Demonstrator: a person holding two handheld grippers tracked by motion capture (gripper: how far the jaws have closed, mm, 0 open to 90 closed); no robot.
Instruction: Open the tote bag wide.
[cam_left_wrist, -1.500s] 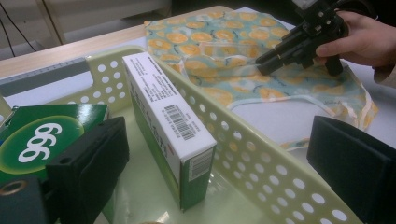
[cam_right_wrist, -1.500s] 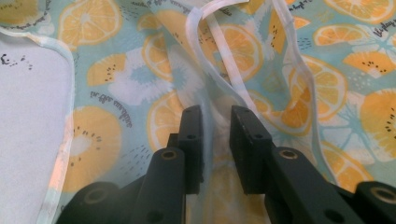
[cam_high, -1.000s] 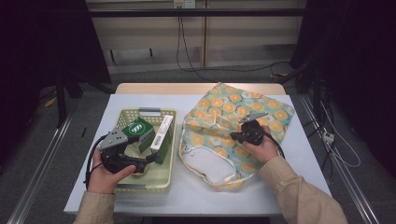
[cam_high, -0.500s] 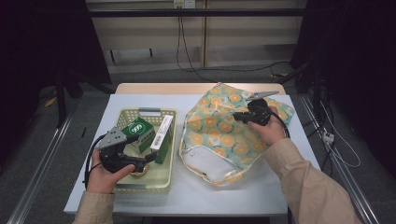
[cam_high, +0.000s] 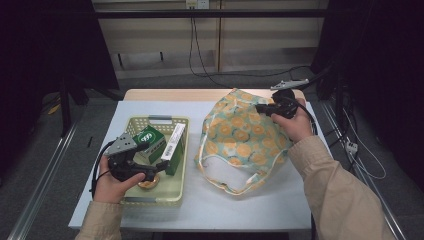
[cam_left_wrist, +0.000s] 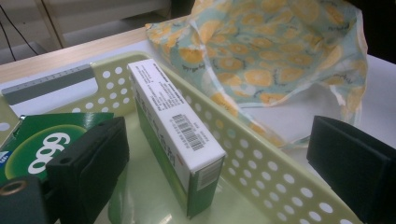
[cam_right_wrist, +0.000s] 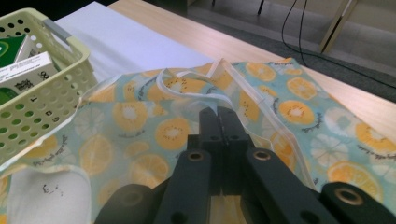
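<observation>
A pale yellow basket (cam_high: 131, 198) is sitting on the white table (cam_high: 260, 210), and everything else is easiest to place from it. Inside the basket, a green box (cam_high: 150, 141) with white lettering is lying toward its far left corner, and a tall white-topped box (cam_high: 175, 146) with a barcode is standing on edge along its right wall. In the left gripper view the barcode box (cam_left_wrist: 175, 130) is rising just inside that perforated wall (cam_left_wrist: 261, 163), with the green box (cam_left_wrist: 42, 144) lying to its left. A small round orange-brown thing (cam_high: 148, 183) is lying on the basket floor near the front; what it is cannot be told.

The left gripper (cam_high: 159, 168) is hovering over the front half of the basket, held in the person's left hand (cam_high: 112, 177). Its jaws are standing wide apart, one on each side of the barcode box and of the basket's right wall, touching neither.

Just to the right of the basket, a fabric bag (cam_high: 245, 142) printed with orange slices is lying spread on the table, its mouth and pale handles turned toward the front edge. The right gripper (cam_high: 261, 109) is sitting at the far end of the bag, well away from the basket, in the person's right hand (cam_high: 295, 122). In the right gripper view its jaws are pressed together, pinching a fold of the bag (cam_right_wrist: 140, 130) beside its white-trimmed edge.
</observation>
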